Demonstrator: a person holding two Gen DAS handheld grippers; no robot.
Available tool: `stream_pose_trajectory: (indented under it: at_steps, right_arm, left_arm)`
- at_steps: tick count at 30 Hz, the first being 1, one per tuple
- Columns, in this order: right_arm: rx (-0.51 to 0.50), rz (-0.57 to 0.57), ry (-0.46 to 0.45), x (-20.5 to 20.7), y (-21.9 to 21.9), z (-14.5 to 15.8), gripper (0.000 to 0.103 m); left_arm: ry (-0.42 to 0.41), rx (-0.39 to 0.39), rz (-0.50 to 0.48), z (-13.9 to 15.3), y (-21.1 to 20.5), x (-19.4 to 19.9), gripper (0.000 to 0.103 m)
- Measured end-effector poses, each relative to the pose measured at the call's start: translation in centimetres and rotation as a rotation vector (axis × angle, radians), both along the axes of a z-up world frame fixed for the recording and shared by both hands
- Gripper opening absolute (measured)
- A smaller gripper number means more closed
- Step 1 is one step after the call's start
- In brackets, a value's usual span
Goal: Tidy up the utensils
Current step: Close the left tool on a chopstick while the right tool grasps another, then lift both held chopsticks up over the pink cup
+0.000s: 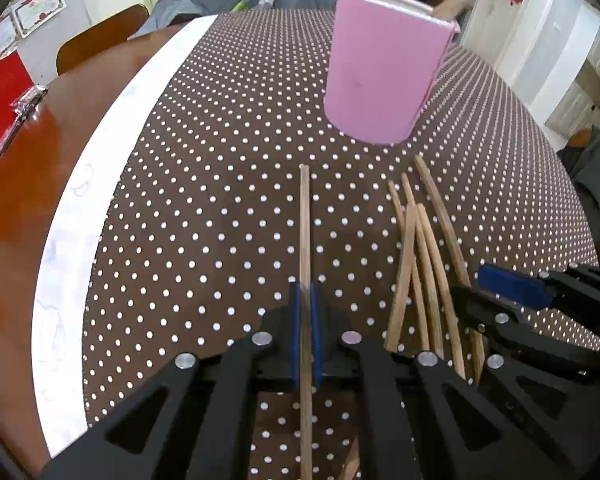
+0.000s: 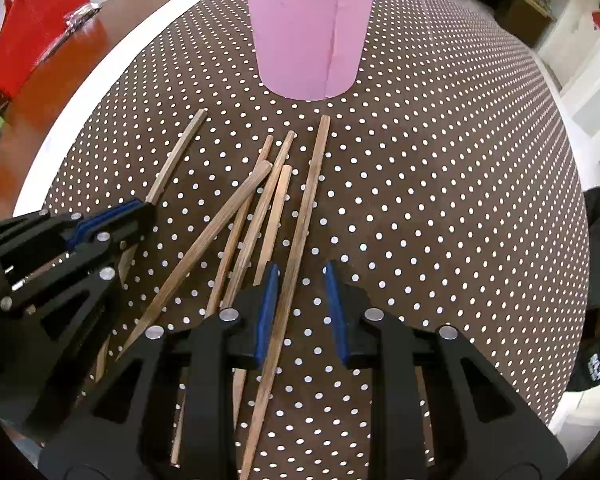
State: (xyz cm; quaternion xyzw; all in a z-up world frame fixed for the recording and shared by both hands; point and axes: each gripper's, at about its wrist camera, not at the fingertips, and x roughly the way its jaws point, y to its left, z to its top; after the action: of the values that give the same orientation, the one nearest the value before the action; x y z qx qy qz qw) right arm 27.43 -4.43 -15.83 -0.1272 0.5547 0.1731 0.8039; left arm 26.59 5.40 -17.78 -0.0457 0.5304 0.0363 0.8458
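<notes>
On a brown tablecloth (image 1: 220, 184) with white polka dots, a tall pink cylindrical holder (image 1: 380, 72) stands upright, with a few wooden chopsticks already leaning out of its top. The left gripper (image 1: 307, 340) has its two blue-padded fingers pressed together on a single wooden chopstick (image 1: 305, 232), which points straight ahead toward the holder. Just to its right lies a loose pile of chopsticks (image 2: 256, 224) on the cloth, fanned out and crossing one another, near the base of the holder but not touching it. The right gripper (image 2: 302, 312) is lowered over this pile with its jaws spread apart; one long chopstick (image 2: 300, 248) runs between its blue pads (image 2: 268, 312), close to the left pad, not clamped. Beyond the cloth's white border, a red box (image 2: 28, 48) sits on the bare wooden table (image 1: 28, 184).
</notes>
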Motion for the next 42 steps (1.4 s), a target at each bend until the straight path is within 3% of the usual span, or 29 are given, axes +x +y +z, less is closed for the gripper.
stream_pose_trajectory:
  at_steps: [3,7,11,17,26,36,42]
  right_arm:
    - [0.003,-0.013,-0.025,0.3,0.4,0.0,0.008]
    - [0.066,-0.044,-0.056,0.0,-1.0,0.2,0.006]
    - [0.178,-0.073,-0.108,-0.6,-3.2,1.3,0.006]
    - [0.32,-0.078,-0.224,-2.2,-5.6,4.4,0.006]
    - [0.563,-0.076,-0.473,-5.5,-7.2,10.1,0.006]
    - [0.73,-0.073,-0.748,-3.4,-9.5,15.0,0.006]
    - [0.79,-0.086,-0.872,-1.7,-8.9,15.5,0.006]
  left_arm:
    - [0.006,-0.012,-0.018,0.0,0.2,0.1,0.006]
    - [-0.04,-0.141,-0.016,0.0,2.1,0.3,0.006]
    - [-0.166,-0.191,0.002,1.7,3.5,-0.9,0.005]
    - [-0.372,-0.159,-0.038,6.2,3.2,-3.4,0.005]
    - [-0.699,-0.211,-0.085,12.5,1.6,-5.5,0.005]
    - [-0.995,-0.206,-0.091,16.7,0.1,-4.8,0.006]
    - [-1.139,-0.208,-0.065,18.5,-0.2,-3.4,0.006]
